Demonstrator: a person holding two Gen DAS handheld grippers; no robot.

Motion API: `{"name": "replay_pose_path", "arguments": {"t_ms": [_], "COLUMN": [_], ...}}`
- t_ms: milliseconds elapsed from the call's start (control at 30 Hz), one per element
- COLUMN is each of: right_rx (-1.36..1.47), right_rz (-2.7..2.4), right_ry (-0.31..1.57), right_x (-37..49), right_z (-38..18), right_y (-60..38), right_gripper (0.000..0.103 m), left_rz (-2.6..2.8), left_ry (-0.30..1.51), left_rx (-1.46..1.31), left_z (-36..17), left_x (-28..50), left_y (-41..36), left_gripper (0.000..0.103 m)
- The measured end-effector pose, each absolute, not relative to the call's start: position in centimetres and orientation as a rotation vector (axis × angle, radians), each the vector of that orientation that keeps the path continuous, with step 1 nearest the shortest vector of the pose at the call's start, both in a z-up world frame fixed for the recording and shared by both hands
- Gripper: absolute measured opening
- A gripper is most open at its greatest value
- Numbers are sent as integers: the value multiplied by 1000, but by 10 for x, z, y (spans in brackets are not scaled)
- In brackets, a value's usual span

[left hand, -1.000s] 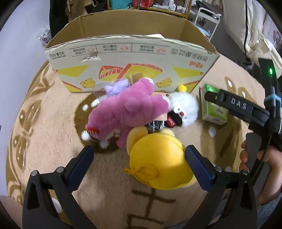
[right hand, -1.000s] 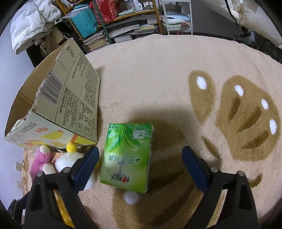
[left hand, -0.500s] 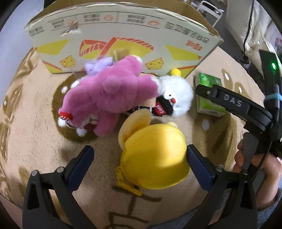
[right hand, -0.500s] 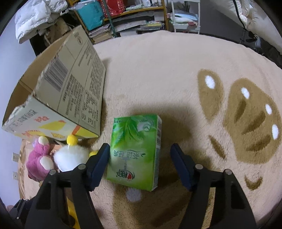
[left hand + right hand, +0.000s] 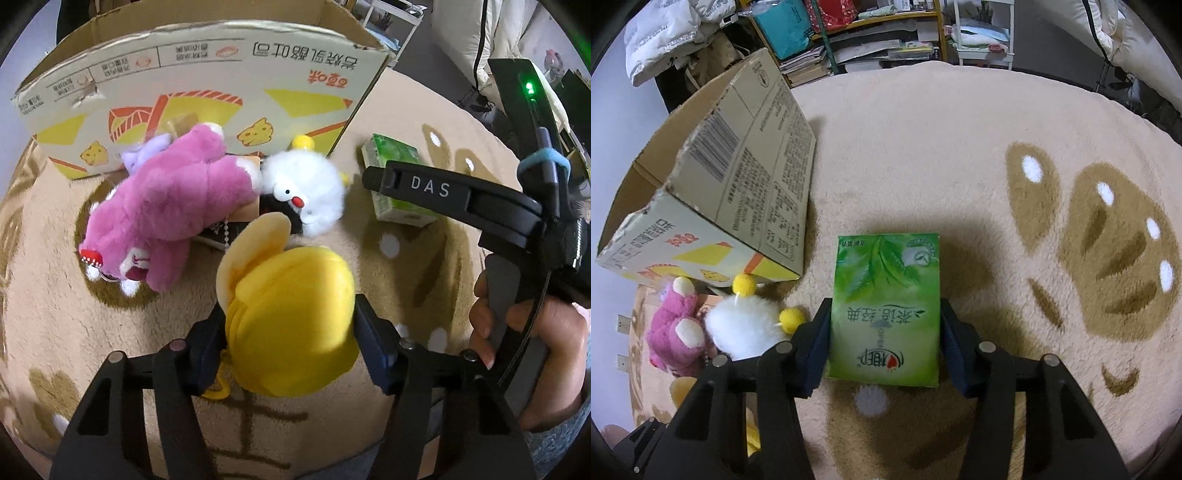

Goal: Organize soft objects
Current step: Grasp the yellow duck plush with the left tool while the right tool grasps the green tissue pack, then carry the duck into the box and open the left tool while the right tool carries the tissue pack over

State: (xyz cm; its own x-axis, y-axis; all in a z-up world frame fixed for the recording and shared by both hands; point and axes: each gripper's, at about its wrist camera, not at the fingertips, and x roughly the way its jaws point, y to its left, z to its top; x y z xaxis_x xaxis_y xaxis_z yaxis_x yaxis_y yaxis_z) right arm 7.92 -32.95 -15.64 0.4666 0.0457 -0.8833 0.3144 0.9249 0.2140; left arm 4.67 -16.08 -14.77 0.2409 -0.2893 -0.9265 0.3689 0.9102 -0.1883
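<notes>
On the beige patterned rug, two grasps are being made at once. The left gripper is closing, and its blue pads are seen pressed against both flanks of the yellow plush toy, which lies on the rug in front of the pink plush bear and the white fluffy toy. The right gripper is likewise closing, its pads set against the long sides of the green tissue pack, which lies flat on the rug just beside the corner of the open cardboard box. Neither item is judged to be lifted yet. The plush is round and yielding, and the hold sits at its near end; a slip or a roll out of the jaws on lifting is judged possible. The yellow loop at its near end could catch on a finger. The tissue pack is compressible, so over-squeezing may buckle it, and under-squeezing may let its smooth film slide. With both tools working close together, a collision near the box is also to be guarded against.
</notes>
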Motion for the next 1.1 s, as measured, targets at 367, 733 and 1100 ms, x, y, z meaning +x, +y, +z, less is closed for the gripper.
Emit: {"name": "replay_pose_path", "arguments": {"t_ms": [367, 733, 1100], "right_rx": [347, 270, 183], "right_rz": [-136, -84, -28], "right_ry": [968, 748, 548], "right_x": [59, 27, 7], "right_z": [-122, -61, -20], "right_y": [-321, -299, -270], "right_gripper": [56, 56, 56], "left_rz": [-328, -275, -208], "left_ry": [1130, 915, 635], "left_rx": [125, 148, 188], "left_z": [-122, -73, -29], "left_x": [39, 19, 17], "left_y": [-124, -105, -83], "left_gripper": [58, 58, 58]}}
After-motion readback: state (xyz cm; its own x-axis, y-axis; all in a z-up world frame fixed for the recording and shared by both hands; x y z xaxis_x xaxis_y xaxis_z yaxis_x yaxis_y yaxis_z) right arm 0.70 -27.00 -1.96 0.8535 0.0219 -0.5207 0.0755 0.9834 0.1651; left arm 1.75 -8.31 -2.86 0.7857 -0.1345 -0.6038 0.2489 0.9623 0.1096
